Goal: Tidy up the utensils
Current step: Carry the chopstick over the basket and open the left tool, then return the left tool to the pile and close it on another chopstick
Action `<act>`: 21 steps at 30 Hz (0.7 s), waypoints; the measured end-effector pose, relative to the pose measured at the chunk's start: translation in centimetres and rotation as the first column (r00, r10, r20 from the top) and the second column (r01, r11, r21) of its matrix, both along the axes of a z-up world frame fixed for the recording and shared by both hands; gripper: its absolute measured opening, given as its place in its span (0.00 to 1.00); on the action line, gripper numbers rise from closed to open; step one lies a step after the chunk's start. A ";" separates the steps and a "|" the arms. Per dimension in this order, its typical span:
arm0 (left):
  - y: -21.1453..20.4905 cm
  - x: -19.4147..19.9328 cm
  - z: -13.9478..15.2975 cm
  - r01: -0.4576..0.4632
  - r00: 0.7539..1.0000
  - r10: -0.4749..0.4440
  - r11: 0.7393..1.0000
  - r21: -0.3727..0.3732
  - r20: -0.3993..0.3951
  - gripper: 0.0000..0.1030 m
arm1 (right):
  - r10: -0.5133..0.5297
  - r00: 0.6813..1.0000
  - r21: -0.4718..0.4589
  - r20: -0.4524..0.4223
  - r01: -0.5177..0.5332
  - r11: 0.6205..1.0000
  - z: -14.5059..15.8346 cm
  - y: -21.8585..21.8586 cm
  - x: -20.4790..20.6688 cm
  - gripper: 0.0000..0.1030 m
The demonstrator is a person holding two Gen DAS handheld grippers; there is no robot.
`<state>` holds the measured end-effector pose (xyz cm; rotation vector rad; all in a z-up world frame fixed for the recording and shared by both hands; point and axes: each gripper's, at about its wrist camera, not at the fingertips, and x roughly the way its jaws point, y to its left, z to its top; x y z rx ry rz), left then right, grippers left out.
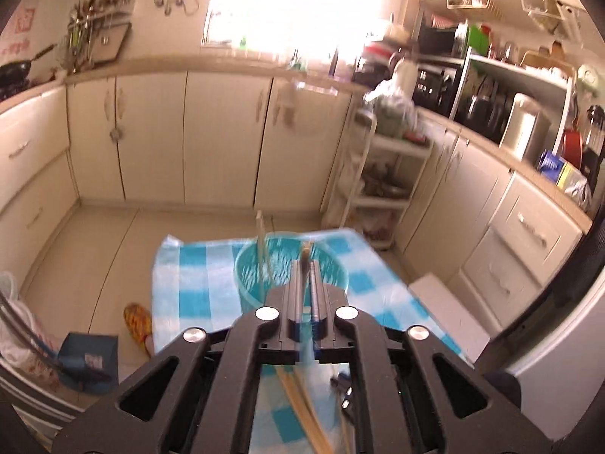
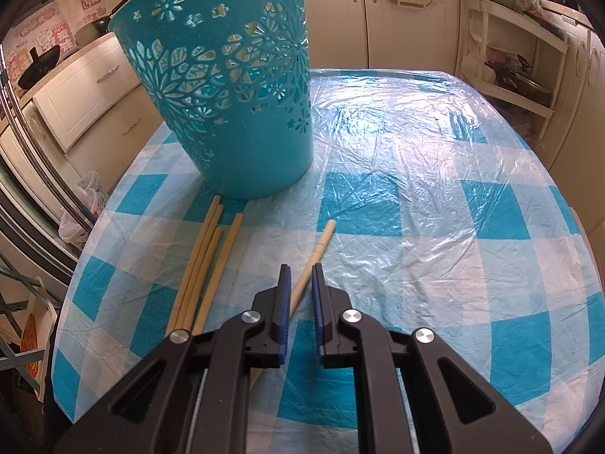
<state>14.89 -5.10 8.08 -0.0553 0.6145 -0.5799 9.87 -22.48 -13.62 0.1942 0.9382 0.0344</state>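
Chopstick (image 2: 309, 270) between right gripper (image 2: 301, 269) pads points toward basket (image 2: 234, 87); left gripper (image 1: 305, 265) closed on utensil

Black claw (image 2: 301, 276) frames, silver screws, blue finger pads (image 2: 286, 302)

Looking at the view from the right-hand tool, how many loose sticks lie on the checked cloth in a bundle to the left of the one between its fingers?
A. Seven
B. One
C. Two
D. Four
D: four pale sticks lie side by side on the checked cloth, just in front of the teal basket, while a fifth stick runs between the fingers of the right gripper.
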 end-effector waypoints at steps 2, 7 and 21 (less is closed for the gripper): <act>-0.5 0.2 1.6 0.009 0.999 -0.008 1.000 -0.015 0.032 0.00 | -0.001 1.000 0.012 0.001 0.001 1.000 0.0 -0.3 -0.1 0.11; -1.5 1.2 3.9 0.001 0.997 -0.002 1.000 0.012 0.078 0.00 | -0.001 1.000 0.022 0.001 0.001 1.000 0.0 -0.6 0.0 0.11; 1.9 1.4 -18.4 -0.071 0.838 0.215 0.954 0.291 -0.501 0.24 | 0.029 1.000 0.020 0.004 -0.029 0.999 0.1 -0.1 0.2 0.23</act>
